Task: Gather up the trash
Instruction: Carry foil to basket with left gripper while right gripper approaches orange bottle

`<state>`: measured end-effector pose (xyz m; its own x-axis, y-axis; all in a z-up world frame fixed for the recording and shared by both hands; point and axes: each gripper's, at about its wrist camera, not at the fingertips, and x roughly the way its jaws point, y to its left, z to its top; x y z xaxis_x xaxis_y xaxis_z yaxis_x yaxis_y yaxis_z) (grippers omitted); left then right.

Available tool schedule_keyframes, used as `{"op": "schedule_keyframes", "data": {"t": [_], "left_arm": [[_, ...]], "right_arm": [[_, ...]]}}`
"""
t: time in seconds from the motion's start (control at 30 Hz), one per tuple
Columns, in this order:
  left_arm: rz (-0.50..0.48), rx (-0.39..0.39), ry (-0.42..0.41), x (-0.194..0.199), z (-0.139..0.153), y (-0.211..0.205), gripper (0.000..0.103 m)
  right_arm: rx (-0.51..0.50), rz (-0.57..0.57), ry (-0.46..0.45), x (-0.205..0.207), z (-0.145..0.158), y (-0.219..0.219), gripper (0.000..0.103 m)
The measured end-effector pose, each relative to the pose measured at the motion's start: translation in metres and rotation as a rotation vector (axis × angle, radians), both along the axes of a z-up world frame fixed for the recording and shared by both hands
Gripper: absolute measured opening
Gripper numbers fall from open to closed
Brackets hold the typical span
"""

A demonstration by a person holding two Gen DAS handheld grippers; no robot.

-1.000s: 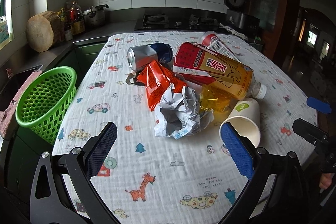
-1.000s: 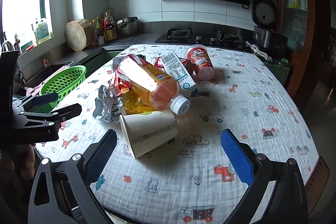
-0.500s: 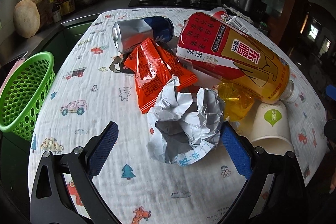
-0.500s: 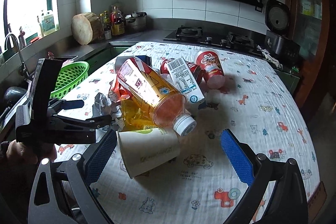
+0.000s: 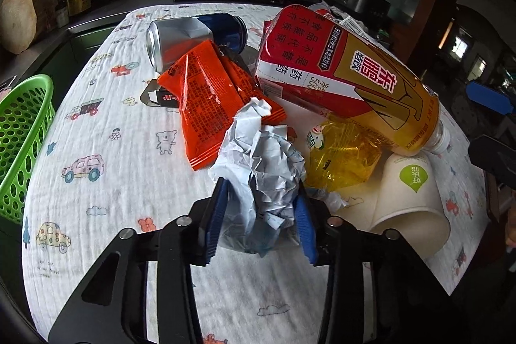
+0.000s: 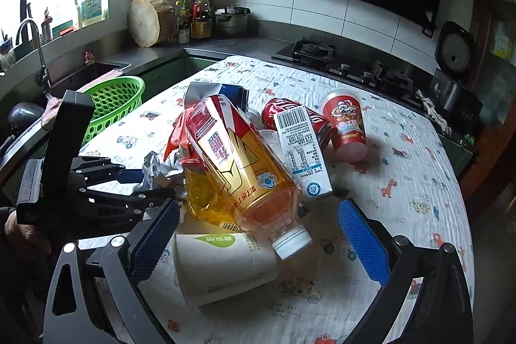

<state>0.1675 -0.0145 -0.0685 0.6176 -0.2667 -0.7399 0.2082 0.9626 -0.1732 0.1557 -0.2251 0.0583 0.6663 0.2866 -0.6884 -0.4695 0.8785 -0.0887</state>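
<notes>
The left gripper (image 5: 259, 216) has just been closing its jaws onto the crumpled paper wrapper (image 5: 262, 170); the right gripper (image 6: 258, 239) gapes empty (green basket (image 6: 111, 100) looks empty; the whole pile remains).

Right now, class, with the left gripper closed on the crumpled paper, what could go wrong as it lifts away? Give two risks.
1. The crumpled paper touches the orange snack packet and yellow wrapper; lifting may drag them along.
2. The left gripper, whose jaws have just been closing, pinches only the wad's near end, so it could slip before reaching the green basket.
</notes>
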Motion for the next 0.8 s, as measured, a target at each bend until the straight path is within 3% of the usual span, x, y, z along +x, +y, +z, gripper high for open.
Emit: {"op": "schedule_keyframes", "data": {"t": [0.2, 0.5, 0.57, 0.8], "left_arm": [[0.015, -0.028, 0.002, -0.006, 0.004, 0.015, 0.018], [0.066, -0.025, -0.063, -0.03, 0.033, 0.033, 0.017], [0.076, -0.015, -0.088, -0.037, 0.044, 0.037, 0.016], [0.15, 0.041, -0.177, -0.053, 0.082, 0.071, 0.016]], "right_arm": [[-0.019, 0.045, 0.015, 0.014, 0.001, 0.011, 0.096], [-0.087, 0.093, 0.021, 0.038, -0.002, 0.033, 0.092], [-0.096, 0.103, 0.031, 0.043, -0.004, 0.038, 0.088], [-0.11, 0.12, 0.036, 0.05, -0.009, 0.048, 0.087]]}}
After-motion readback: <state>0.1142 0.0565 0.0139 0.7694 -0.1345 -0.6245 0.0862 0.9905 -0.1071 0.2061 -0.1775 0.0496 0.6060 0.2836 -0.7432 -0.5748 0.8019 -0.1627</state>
